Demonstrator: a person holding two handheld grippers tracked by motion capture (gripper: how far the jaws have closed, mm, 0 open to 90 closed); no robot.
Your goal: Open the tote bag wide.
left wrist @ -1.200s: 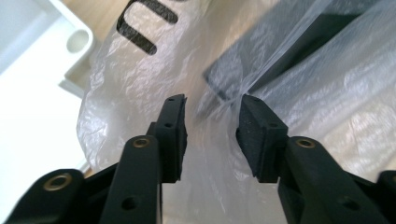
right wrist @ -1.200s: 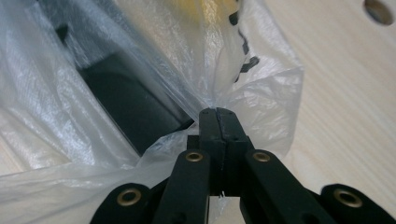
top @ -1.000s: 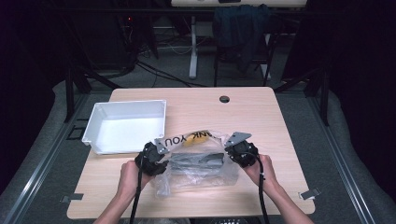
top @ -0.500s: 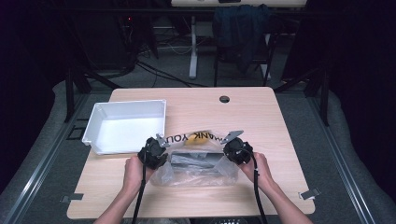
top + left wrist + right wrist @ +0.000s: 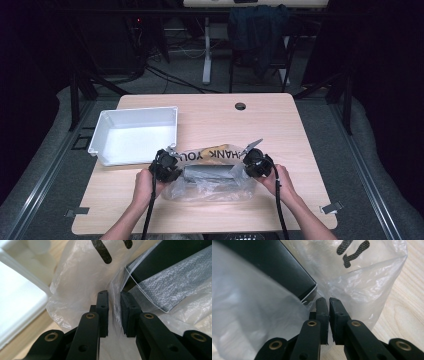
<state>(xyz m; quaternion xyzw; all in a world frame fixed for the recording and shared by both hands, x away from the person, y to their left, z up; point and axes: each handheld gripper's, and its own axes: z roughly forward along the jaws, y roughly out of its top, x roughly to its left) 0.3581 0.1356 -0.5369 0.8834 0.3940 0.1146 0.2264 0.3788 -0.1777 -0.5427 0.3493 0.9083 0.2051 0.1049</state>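
Both grippers are on the clear plastic bag at the near middle of the table, one at each end. The left gripper sits at the bag's left end, just below the near right corner of the white tray, with the person's left hand behind it. In the left gripper view its jaws are nearly together with a fold of the thin film pinched between them — clenched on the bag. The right gripper is at the bag's right end, the right hand behind it; in the right gripper view its jaws stand almost closed on a gathered pleat of the same film.

Inside the bag lies a long dark box, stretched between the two grippers. In the left gripper view a bubble-wrap sleeve overlaps the box's end. Black lettering runs along the bag's far edge, reading upside down from the high view. The bag's body rests on the wood — its far edge is held up.
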